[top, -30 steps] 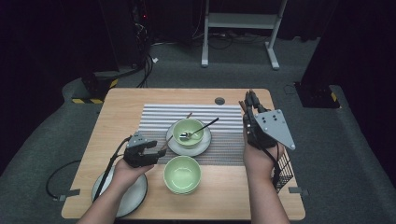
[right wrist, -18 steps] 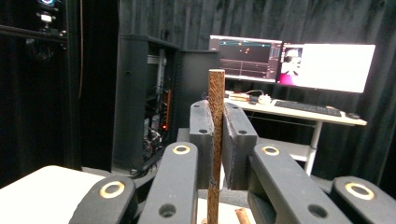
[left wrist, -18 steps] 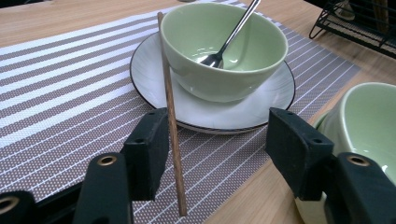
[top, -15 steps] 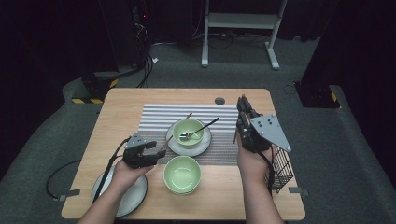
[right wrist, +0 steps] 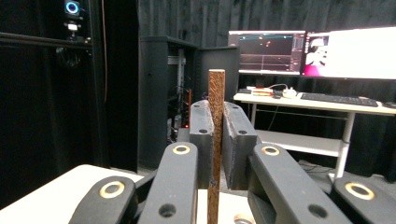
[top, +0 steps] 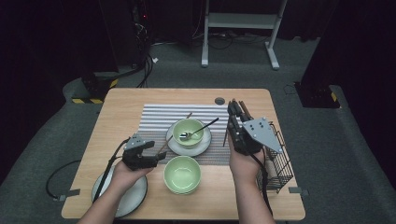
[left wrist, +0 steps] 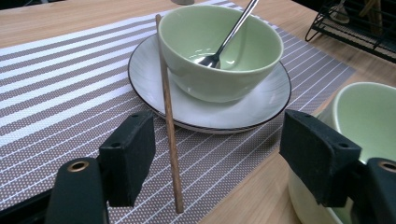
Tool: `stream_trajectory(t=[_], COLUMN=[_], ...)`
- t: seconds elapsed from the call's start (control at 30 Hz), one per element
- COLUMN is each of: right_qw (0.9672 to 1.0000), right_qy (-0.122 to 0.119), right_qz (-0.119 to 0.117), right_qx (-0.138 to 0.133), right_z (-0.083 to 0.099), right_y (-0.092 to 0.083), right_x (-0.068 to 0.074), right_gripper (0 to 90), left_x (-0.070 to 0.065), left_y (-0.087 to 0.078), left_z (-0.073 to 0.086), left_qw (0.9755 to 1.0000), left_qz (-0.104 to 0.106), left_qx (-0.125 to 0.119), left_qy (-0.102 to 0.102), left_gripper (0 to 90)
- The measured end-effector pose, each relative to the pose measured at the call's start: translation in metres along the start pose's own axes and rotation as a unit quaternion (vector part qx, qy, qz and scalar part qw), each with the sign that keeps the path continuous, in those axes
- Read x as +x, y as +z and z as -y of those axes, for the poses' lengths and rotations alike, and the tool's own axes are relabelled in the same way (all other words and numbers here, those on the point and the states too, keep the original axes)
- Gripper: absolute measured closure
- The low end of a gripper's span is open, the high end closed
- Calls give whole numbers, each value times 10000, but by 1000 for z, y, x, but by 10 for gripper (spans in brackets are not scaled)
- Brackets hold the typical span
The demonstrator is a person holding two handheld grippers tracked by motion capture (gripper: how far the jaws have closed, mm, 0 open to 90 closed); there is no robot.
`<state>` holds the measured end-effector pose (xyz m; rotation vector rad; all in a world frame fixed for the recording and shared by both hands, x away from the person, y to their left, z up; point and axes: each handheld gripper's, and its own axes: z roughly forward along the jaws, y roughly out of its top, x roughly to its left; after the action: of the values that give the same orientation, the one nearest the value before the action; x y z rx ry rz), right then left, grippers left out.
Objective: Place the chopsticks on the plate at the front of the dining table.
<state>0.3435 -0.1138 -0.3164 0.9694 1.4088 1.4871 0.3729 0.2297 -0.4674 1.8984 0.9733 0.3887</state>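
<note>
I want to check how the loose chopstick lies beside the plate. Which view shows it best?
The left gripper view: the chopstick runs full length between the open left claw, leaning on the plate rim. The high view shows it small. The right gripper view shows another chopstick clamped.

The chopstick (right wrist: 215, 140) clamped in the right gripper (right wrist: 215, 135) runs off the bottom edge; the near bowl (left wrist: 359, 140) beside the left gripper (left wrist: 224, 154) is cut off at right

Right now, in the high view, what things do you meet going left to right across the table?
White round plate → left gripper → near pale green bowl → right gripper holding a brown wooden chopstick → black wire basket.
</note>
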Motion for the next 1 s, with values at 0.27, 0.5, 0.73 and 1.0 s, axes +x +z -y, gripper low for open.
stream_trajectory(t=[0.27,0.5,0.73,1.0], right_qw=[9998,9994,9990,9982], right_qy=[106,111,132,100], right_qz=[-176,-310,-420,-585], right_qx=[-47,-76,-73,-80], right_z=[2,2,3,2], right_y=[3,5,7,11], right_x=[12,23,34,48], right_gripper=[837,837,837,837], left_x=[-1,-4,-7,-10], left_y=[-1,-2,-2,-2], left_z=[0,-1,-1,-2], left_qw=[9999,9997,9997,9992], left_qz=[125,188,186,280], left_qx=[-68,-155,-139,-242], left_qy=[-33,12,115,144], left_gripper=[275,267,269,271])
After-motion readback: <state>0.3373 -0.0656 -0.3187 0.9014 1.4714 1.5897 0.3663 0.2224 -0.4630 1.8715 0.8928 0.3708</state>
